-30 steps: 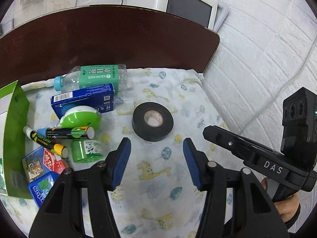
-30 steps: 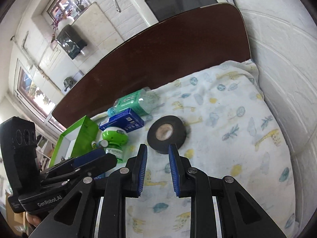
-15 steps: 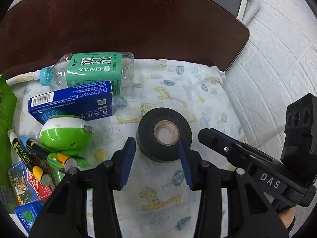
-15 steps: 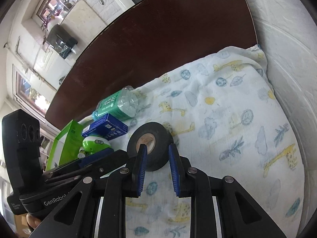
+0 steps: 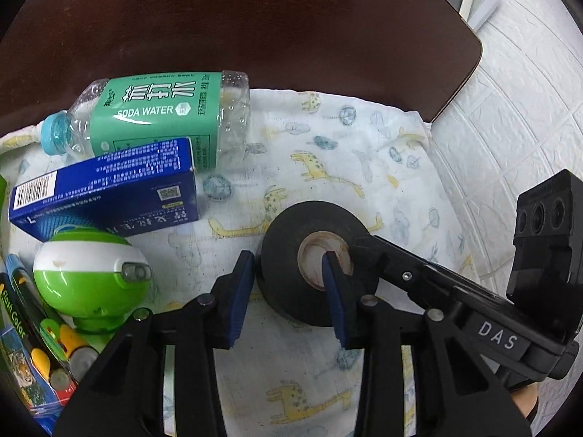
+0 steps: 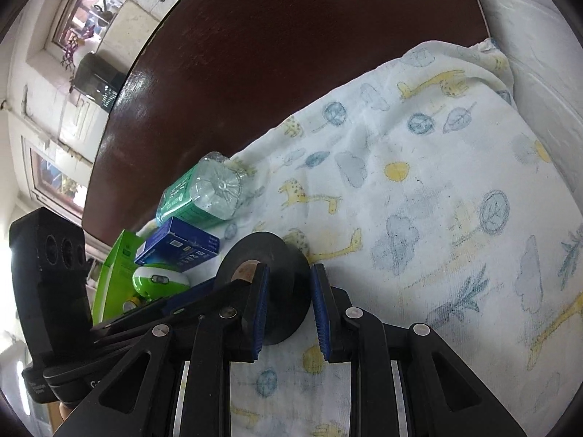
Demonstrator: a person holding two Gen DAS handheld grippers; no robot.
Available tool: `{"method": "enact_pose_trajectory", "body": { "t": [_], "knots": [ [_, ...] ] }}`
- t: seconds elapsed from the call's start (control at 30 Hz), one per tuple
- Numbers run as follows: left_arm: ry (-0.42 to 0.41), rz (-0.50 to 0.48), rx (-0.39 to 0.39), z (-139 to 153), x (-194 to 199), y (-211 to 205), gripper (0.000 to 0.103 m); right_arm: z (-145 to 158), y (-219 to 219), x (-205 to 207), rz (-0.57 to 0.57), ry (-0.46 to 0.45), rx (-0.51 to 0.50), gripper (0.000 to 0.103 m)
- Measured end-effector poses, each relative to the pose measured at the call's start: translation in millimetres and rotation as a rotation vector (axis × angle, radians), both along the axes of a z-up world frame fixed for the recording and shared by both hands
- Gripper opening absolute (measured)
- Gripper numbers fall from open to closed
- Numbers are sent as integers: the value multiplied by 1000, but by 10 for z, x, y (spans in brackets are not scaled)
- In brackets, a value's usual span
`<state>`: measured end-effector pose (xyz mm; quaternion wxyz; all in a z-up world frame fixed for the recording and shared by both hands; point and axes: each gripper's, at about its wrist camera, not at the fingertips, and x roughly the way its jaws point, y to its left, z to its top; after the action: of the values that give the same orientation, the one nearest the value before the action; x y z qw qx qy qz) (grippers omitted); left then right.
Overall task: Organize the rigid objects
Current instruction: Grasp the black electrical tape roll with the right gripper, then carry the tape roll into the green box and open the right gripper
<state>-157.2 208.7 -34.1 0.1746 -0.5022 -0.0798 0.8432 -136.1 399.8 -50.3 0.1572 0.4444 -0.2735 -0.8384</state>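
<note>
A black tape roll [image 5: 309,218] lies flat on a giraffe-print cloth [image 5: 346,153]. My left gripper [image 5: 287,260] points down over its left side. One blue pad [image 5: 240,291] sits just outside the rim and the other pad [image 5: 331,291] hangs in the core hole. The jaws are closing with the roll's wall between them, and a gap still shows at the inner pad. My right gripper [image 6: 289,271] straddles the roll [image 6: 288,313] on its right side, its jaws a narrow slit. Whether its pads touch the roll I cannot tell.
Left of the roll lie a soda water bottle [image 5: 164,113], a blue box [image 5: 109,196], a green-and-white round gadget [image 5: 87,273], markers [image 5: 22,313] and a green carton [image 6: 116,276]. Dark wood [image 5: 255,29] lies behind the cloth and a white brick wall [image 5: 510,109] to the right.
Both grippers came down and forward onto the tape roll. The left jaws narrowed from wide apart to straddling its left wall. The right jaws kept the same narrow slit.
</note>
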Motion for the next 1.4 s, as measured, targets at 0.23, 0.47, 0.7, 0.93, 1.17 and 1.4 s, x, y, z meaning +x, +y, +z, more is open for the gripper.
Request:
{"method": "enact_pose_trajectory", "body": {
  "t": [0.23, 0.47, 0.7, 0.93, 1.17, 1.4],
  "knots": [
    [40, 7, 9, -2, 16, -18, 35, 13, -43, 28, 18, 40, 12, 27],
    [22, 2, 2, 39, 78, -37, 34, 69, -81, 112, 15, 21, 31, 27],
    [68, 1, -13, 193, 298, 15, 34, 194, -163, 302, 18, 43, 50, 28],
    [114, 2, 6, 379, 506, -44, 34, 388, -244, 497, 6, 87, 67, 29],
    [172, 27, 31, 598, 730, -204, 34, 605, -392, 645, 23, 133, 77, 30],
    [244, 80, 58, 852, 980, -509, 34, 872, -714, 751, 68, 194, 100, 31]
  ]
}}
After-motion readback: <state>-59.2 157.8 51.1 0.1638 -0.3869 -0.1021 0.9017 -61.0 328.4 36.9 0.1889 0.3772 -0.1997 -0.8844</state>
